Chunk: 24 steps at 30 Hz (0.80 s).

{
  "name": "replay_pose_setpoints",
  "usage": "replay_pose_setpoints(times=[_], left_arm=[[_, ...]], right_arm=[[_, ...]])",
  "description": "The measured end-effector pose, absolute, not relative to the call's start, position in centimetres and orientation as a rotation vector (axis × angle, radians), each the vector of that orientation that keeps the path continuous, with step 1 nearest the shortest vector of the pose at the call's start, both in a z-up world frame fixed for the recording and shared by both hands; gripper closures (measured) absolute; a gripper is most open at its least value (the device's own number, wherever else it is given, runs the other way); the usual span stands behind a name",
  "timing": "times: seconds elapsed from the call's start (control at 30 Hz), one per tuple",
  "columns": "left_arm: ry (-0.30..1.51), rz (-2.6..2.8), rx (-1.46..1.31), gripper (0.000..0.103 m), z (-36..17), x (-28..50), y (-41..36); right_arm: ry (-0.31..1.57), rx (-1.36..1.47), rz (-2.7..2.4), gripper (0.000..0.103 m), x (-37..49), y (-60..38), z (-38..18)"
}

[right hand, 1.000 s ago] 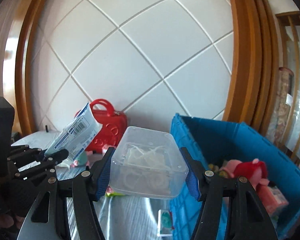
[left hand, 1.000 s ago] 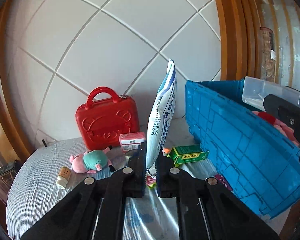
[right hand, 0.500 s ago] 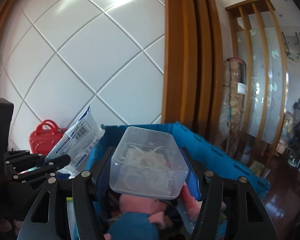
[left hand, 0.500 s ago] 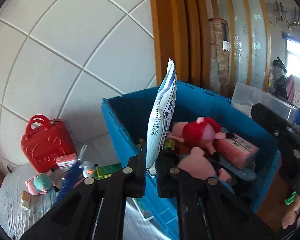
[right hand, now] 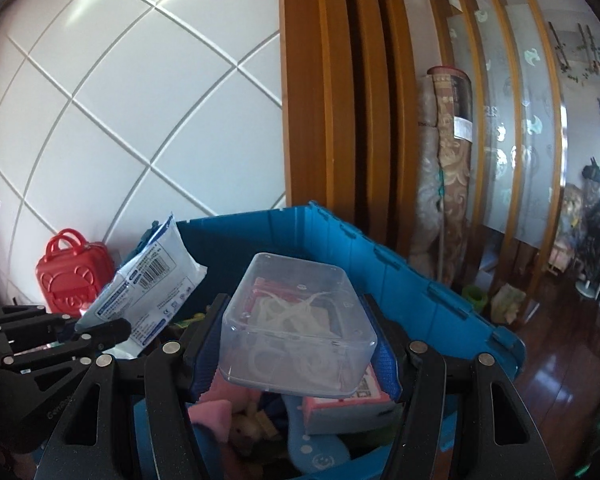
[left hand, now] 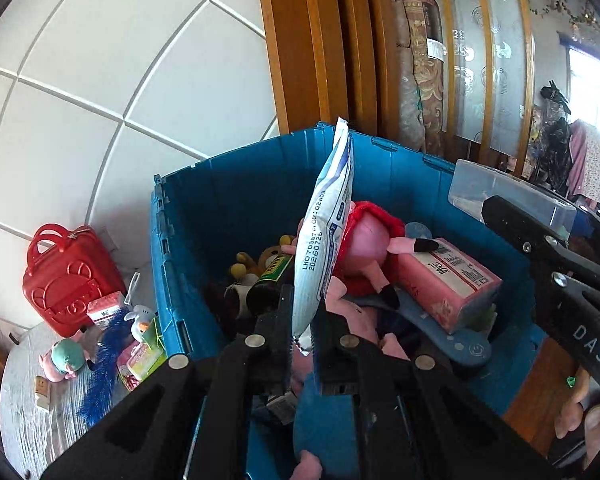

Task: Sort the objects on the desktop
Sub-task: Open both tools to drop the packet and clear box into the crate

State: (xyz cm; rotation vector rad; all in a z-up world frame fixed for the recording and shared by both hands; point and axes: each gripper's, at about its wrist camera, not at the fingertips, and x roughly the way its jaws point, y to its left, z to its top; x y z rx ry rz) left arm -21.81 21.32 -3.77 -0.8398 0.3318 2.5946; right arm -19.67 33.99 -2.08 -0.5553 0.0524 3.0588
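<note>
Jaws of the left gripper (left hand: 302,330) pinch a white-blue wipes pack (left hand: 324,236) by its bottom edge; right gripper (right hand: 296,350) jaws clamp a clear plastic box (right hand: 298,330). Both hang over the blue crate (left hand: 240,192) — drop-off step, prob. Next: spread jaws w/ items inside the rim. Crate already holds a pink plush (left hand: 366,246), pink carton (left hand: 450,280), misc. More bits remain on the counter (left hand: 24,412).

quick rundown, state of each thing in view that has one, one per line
left gripper: jaws shut on the white packet
white packet: held upright by its bottom edge, over the blue crate
right gripper: jaws clamped on the clear plastic box
clear plastic box: lid on, held over the crate
blue crate: open, partly filled with toys and boxes
red case: closed, standing on the table
</note>
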Motion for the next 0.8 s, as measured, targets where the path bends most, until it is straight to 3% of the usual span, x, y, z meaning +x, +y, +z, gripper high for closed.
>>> replay_pose_setpoints(times=[0.2, 0.27, 0.33, 0.37, 0.4, 0.43, 0.47, 0.5, 0.8], left_arm=[[0.350, 2.608, -0.888, 0.093, -4.3, -22.1, 21.1], [0.347, 2.607, -0.899, 0.083, -4.4, -22.1, 21.0], [0.334, 2.608, -0.887, 0.057, -4.2, -21.9, 20.8], [0.328, 2.611, -0.868, 0.050, -4.1, -21.7, 20.7], [0.328, 2.616, -0.850, 0.040, -3.9, -21.5, 20.6], [0.328, 2.618, -0.836, 0.036, -3.9, -21.2, 20.6], [0.327, 2.615, -0.828, 0.036, -3.8, -21.0, 20.5], [0.322, 2.607, -0.825, 0.036, -3.9, -20.9, 20.4], [0.252, 2.609, -0.796, 0.035, -3.7, -18.7, 17.3]], right_arm=[[0.037, -0.577, 3.061, 0.039, -20.6, 34.5, -2.5], [0.033, -0.572, 3.055, 0.038, -20.9, 34.7, -2.5], [0.027, -0.563, 3.051, 0.034, -20.8, 34.7, -2.5], [0.022, -0.557, 3.048, 0.032, -20.7, 34.7, -2.4], [0.015, -0.553, 3.043, 0.028, -20.6, 34.7, -2.4], [0.008, -0.550, 3.036, 0.015, -20.5, 34.6, -2.3], [0.002, -0.545, 3.027, 0.002, -20.4, 34.6, -2.2], [0.002, -0.535, 3.021, 0.000, -20.0, 34.7, -2.1], [0.030, -0.499, 3.009, 0.000, -16.7, 34.6, -0.9]])
